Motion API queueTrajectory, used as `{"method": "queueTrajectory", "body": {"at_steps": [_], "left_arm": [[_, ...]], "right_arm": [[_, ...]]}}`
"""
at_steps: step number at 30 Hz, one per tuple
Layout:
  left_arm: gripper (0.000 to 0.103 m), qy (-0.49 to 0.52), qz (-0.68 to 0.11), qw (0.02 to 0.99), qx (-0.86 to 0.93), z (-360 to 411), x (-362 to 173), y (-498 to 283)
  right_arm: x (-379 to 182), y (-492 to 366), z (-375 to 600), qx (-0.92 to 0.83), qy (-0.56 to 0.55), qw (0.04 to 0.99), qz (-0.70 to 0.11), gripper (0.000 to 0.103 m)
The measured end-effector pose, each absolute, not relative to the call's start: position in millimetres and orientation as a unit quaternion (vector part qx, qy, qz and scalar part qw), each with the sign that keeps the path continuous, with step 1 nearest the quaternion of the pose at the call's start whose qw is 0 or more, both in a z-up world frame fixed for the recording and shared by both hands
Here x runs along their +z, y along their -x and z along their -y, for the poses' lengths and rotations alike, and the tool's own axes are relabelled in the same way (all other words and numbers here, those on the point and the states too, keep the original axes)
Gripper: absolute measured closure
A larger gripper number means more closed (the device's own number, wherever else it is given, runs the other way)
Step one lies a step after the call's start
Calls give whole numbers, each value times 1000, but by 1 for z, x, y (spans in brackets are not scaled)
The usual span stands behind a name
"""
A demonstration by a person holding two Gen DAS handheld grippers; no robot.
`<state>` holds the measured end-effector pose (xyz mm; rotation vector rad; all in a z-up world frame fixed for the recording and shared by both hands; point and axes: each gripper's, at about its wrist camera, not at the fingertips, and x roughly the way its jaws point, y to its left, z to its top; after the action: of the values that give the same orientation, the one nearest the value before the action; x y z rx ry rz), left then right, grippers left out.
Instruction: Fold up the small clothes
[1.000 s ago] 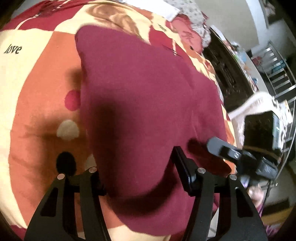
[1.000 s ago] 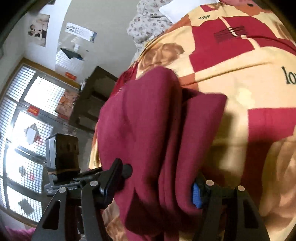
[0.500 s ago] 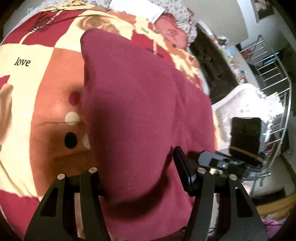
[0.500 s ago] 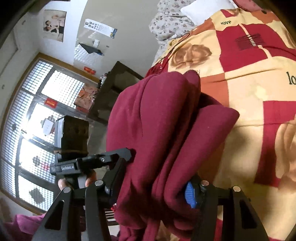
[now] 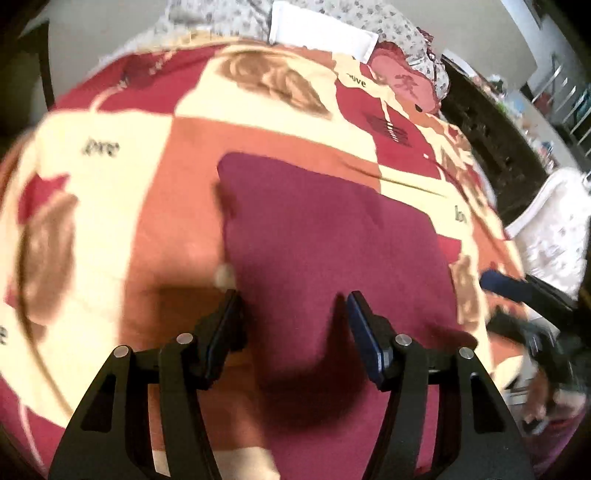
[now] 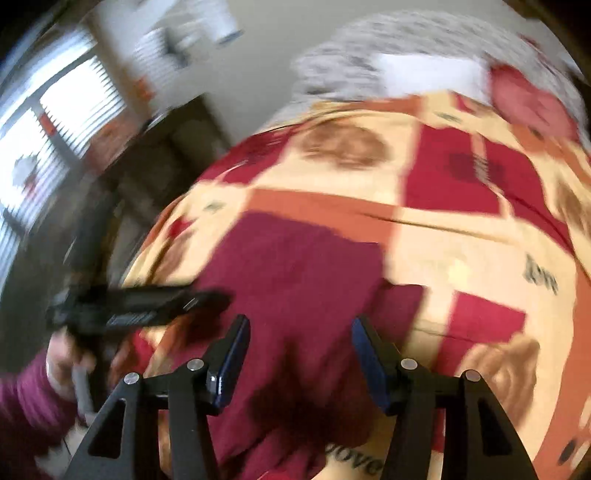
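Maroon fleece garment (image 5: 332, 251), soft and matte with a faint nap, lies folded into a rough rectangle on the bed, on top of a plush bedspread (image 5: 110, 206) printed in cream, orange and red blocks with brown roses. Its far edge is straight and its far corners are rounded; the near end bulges toward both cameras. The right wrist view, heavily blurred, shows the same cloth (image 6: 295, 280) as a thick, layered slab.

The left tool (image 5: 291, 314) has its black jaws spread, blue pads facing each other, hanging over the near part of the garment; the pads press on nothing. The right tool (image 6: 301, 339) is likewise spread above the cloth, its jaws having just been closing a little, with no fabric pinched between them. Each tool also appears at the edge of the other's view, gripped by a hand in a maroon sleeve (image 6: 26, 402).

Small black script reading "love" (image 5: 100, 148) is printed on a cream block of the bedspread, and again near the garment's right side, where it is partly cut off. At the head of the bed sit a grey floral pillow (image 5: 402, 33) and a flat white folded cloth (image 5: 321, 33). A bright window with grilles (image 6: 48, 122) is blurred at the left of the right view.
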<state>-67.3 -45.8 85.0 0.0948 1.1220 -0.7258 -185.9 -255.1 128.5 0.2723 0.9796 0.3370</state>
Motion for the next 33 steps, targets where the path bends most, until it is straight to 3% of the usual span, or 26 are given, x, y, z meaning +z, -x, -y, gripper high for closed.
{"method": "queueTrajectory", "body": {"at_steps": [6,10,21,29,33], "left_arm": [[42,-110,-482,811,-314,73,69,79],[40,-88,-485,811,-314,76,58,79],[40,-81,-453,841,-283,67,76,92],[40,-69,-440,857,-259,54,85,100],[40,-73,-427,867,-246,47,91,104]], "right_arm": [[85,201,210,136,-15,840,-526,49],[51,204,219,122,-42,837,-531,49],[115,213,226,106,-82,869,-476,49],[83,204,221,43,-81,855,-511,49],[96,210,221,34,-77,866,-494,49]]}}
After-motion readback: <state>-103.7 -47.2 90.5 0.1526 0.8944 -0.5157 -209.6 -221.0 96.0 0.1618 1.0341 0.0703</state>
